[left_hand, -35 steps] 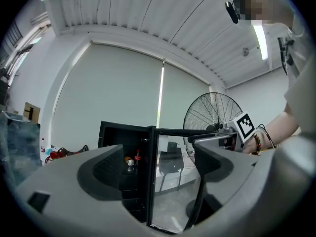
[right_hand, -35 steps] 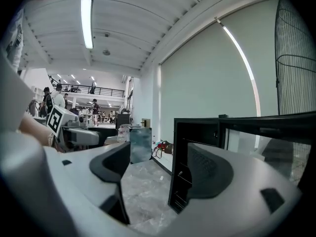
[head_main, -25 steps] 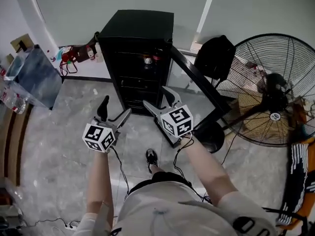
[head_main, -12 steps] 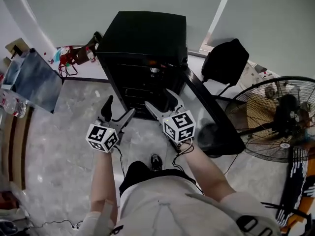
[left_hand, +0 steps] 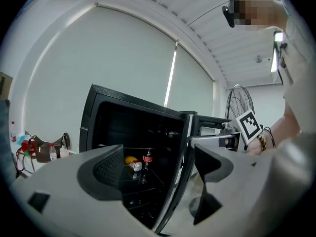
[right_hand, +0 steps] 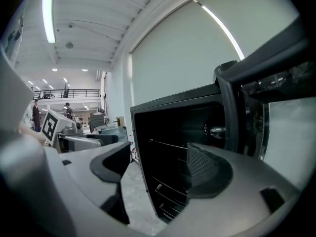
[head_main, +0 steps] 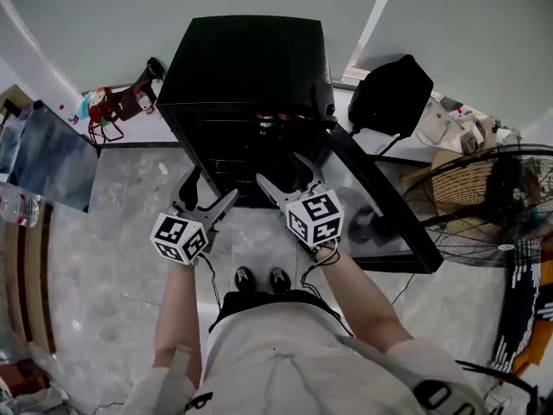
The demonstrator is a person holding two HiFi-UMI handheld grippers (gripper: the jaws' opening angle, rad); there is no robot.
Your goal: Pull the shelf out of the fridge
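A small black fridge (head_main: 246,67) stands on the floor against the wall, its glass door (head_main: 380,206) swung open to the right. Wire shelves (right_hand: 170,149) run across its dark inside. An upper shelf (left_hand: 140,174) carries a yellow can (left_hand: 131,161) and a small cola bottle (left_hand: 146,159). My left gripper (head_main: 207,197) is open just in front of the fridge's lower left. My right gripper (head_main: 289,180) is open too, in front of the opening's middle. Neither holds or touches anything.
A black bag or chair (head_main: 390,93) sits behind the door. A large floor fan (head_main: 492,206) stands at the right. Red items and a bottle (head_main: 108,106) lie by the wall at the left, next to a blue-grey box (head_main: 47,154). The person's feet (head_main: 257,278) are close to the fridge.
The person has stepped closer to the fridge, and both open grippers have moved nearer its opening. The fan has slid toward the view's right edge.
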